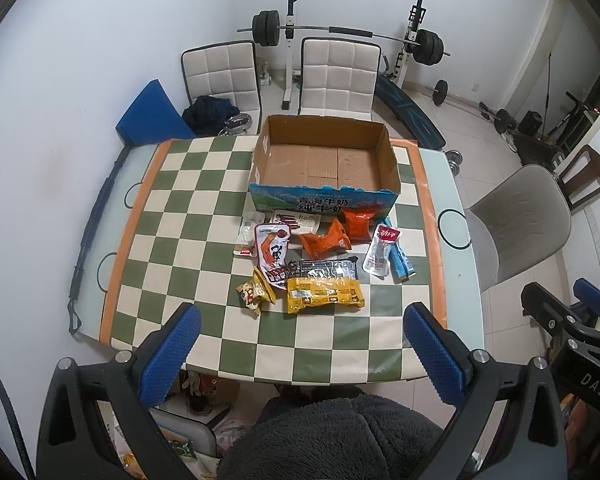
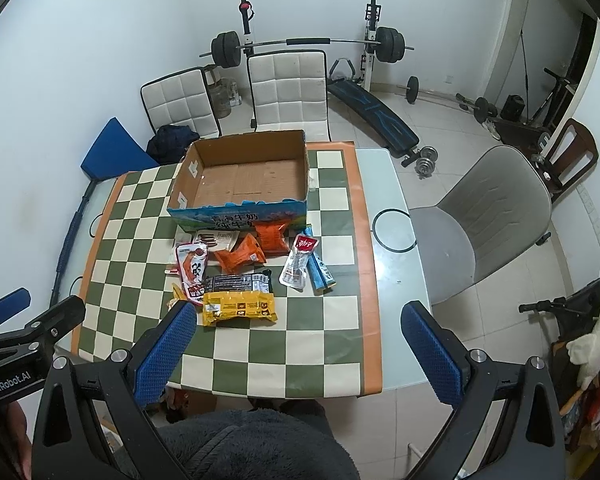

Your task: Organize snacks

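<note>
The bench (image 1: pixel 452 216) carries a green-and-cream checkered cloth (image 1: pixel 188 216) with an orange border. At 12 o'clock on the cloth stands an open cardboard box (image 1: pixel 324 160), a milk carton with a blue printed front wall, nothing visible inside but its flaps. The snacks lie in a loose cluster just at the 6 o'clock side of the box, all outside it. Nearest the viewer is a yellow packet (image 1: pixel 324 294), touching a black packet (image 1: pixel 326 269) at its 12 o'clock edge. At 9 o'clock of these lies a red-and-white pouch (image 1: pixel 274 254), overlapping a small patterned yellow bag (image 1: pixel 256 294). Two orange packets (image 1: pixel 342 230) sit close to the box front, with a white biscuit pack (image 1: pixel 296 220) at their 9 o'clock. At 3 o'clock of the cluster a clear pouch with a red top (image 1: pixel 382 252) rests against blue stick packs (image 1: pixel 400 264).

The left hand-held gripper (image 1: pixel 300 344) hovers over the near bench edge, jaws spread wide, holding nothing. The right hand-held gripper (image 2: pixel 298 344) is likewise wide open and empty, above the cloth's 6 o'clock edge.
</note>
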